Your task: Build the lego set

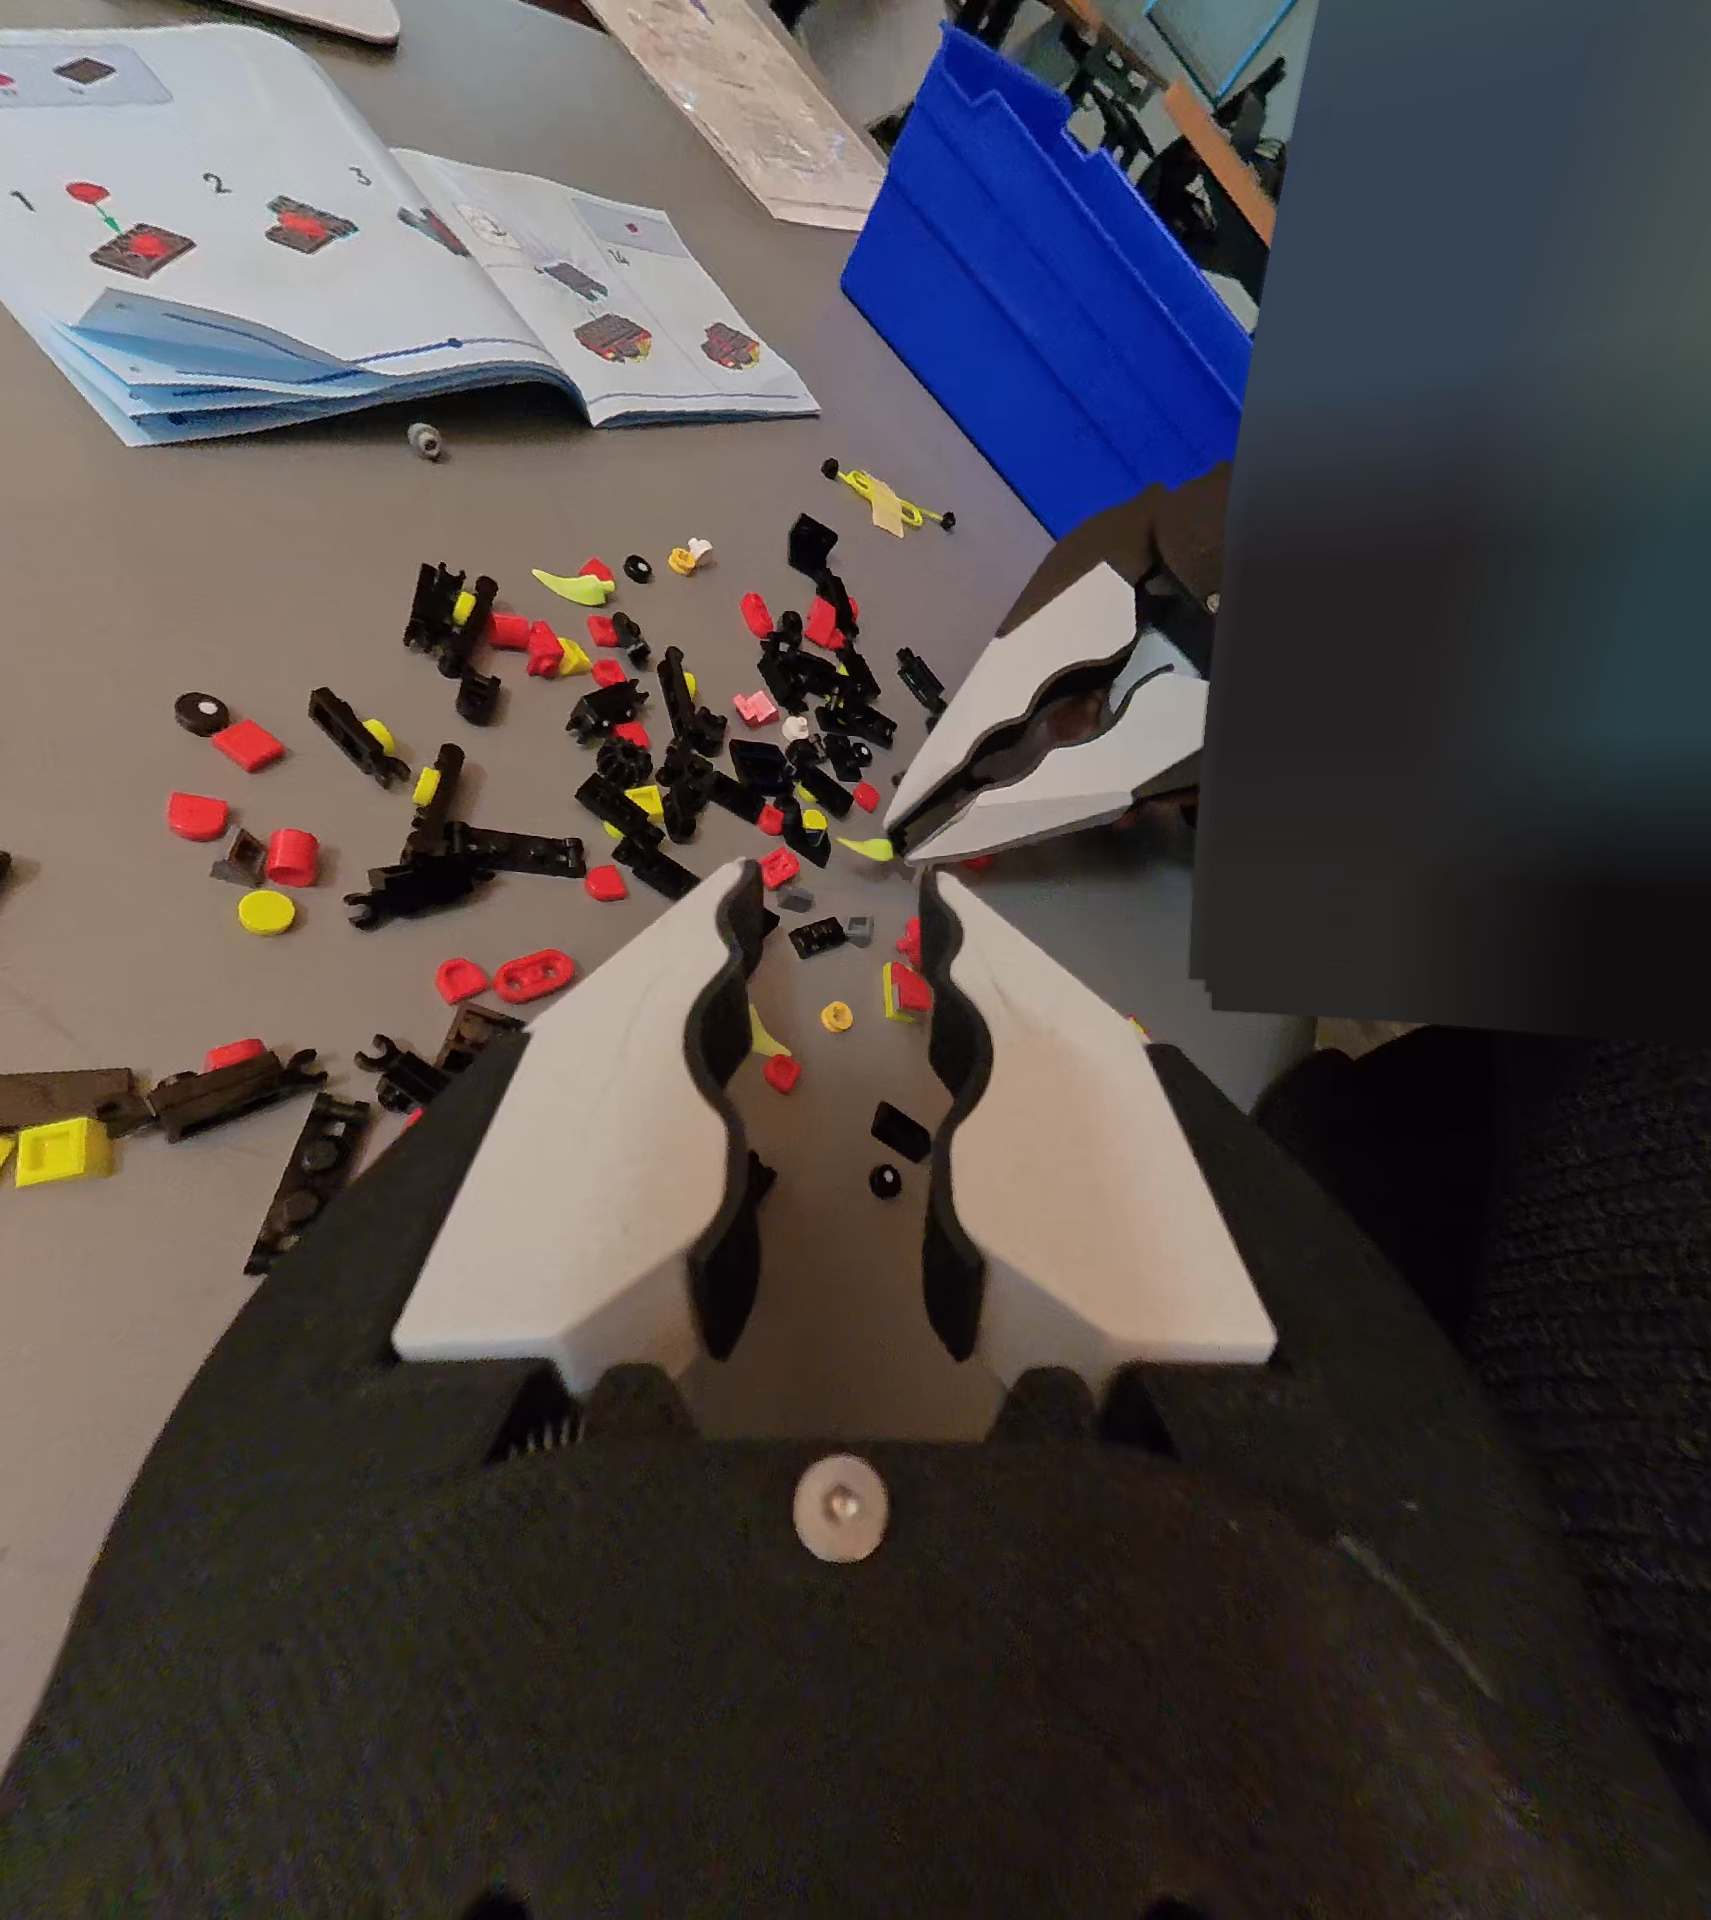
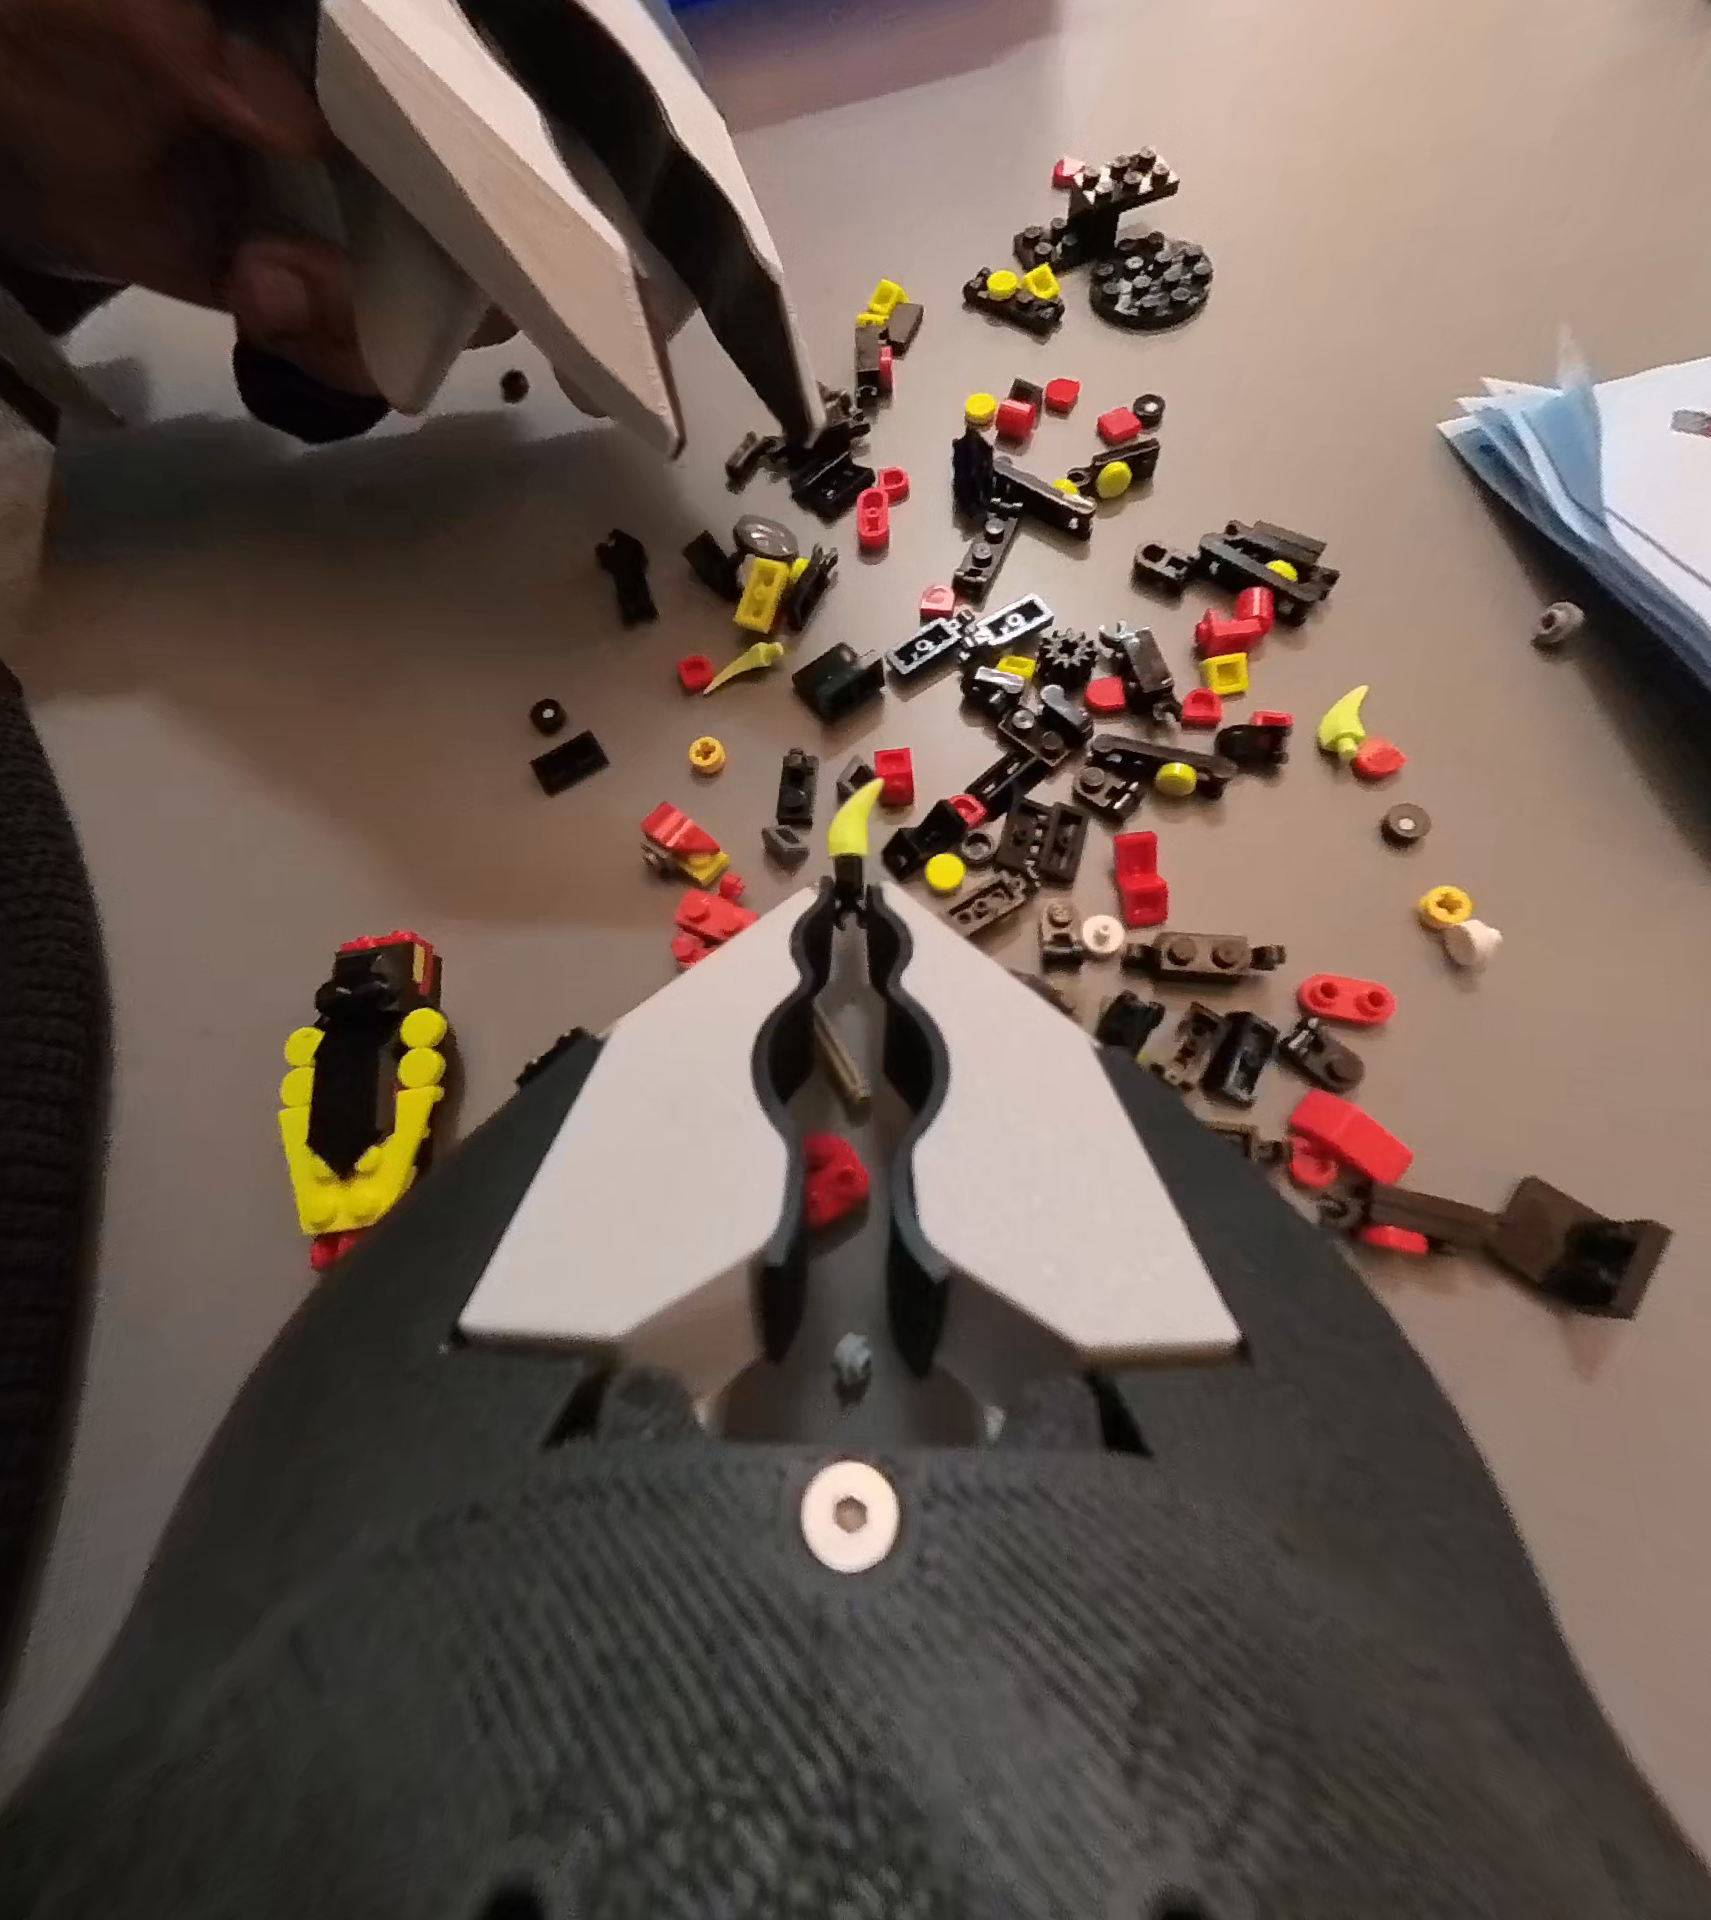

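Note:
My right gripper [image 2: 846,902] is shut on a small lime-yellow claw piece [image 2: 853,826] by its black base, and the claw sticks out past the tips. The left wrist view shows the same: the right gripper [image 1: 901,844] pinches the lime claw [image 1: 866,848] just above the table. My left gripper [image 1: 840,883] is open and hovers low over loose pieces, holding nothing. A small black plate [image 1: 815,935], a yellow round stud [image 1: 836,1016] and a red stud [image 1: 781,1072] lie on the table between its fingers. In the right wrist view the left gripper [image 2: 742,431] hangs over black pieces at the upper left.
Many loose red, black and yellow bricks are strewn over the grey table [image 1: 103,582]. An open instruction booklet [image 1: 311,260] lies at the back and a blue bin [image 1: 1038,312] at the back right. A yellow-and-black built model [image 2: 363,1091] and a black round-plate assembly [image 2: 1142,270] stand nearby. Left tips to right tips: about 8 cm.

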A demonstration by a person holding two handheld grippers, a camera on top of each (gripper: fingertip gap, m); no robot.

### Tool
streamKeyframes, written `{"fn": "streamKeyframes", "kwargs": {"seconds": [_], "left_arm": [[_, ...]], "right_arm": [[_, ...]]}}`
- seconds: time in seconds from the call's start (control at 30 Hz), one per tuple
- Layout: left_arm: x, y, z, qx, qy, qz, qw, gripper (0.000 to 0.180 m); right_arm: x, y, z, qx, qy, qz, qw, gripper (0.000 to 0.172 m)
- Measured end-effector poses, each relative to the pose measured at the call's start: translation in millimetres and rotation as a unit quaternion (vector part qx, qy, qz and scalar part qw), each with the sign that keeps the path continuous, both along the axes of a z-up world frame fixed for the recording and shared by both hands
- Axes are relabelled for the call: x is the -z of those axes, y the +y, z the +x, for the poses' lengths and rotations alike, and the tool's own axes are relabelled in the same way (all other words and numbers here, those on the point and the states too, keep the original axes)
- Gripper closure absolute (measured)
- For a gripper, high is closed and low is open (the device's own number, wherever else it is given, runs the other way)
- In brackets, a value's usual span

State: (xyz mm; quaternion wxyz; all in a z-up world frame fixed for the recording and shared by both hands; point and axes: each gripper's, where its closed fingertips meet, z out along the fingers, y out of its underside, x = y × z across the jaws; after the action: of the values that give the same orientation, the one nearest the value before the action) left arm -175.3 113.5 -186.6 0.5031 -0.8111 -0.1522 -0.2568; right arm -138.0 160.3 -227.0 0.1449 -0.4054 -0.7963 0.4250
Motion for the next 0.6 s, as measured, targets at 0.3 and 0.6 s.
{"fn": "streamKeyframes", "kwargs": {"seconds": [0.3,0.6], "left_arm": [[12.9,-16.9,-13.7,-0.004,0.051,-0.048,0.998,0.149],[30.1,-21.6,-16.0,0.001,0.084,-0.095,0.992,0.149]], "right_arm": [[3.6,2.2,4.1,0.0,0.001,0.018,1.0,0.164],[-3.1,5.8,3.1,0.012,0.012,-0.001,1.0,0.16]]}}
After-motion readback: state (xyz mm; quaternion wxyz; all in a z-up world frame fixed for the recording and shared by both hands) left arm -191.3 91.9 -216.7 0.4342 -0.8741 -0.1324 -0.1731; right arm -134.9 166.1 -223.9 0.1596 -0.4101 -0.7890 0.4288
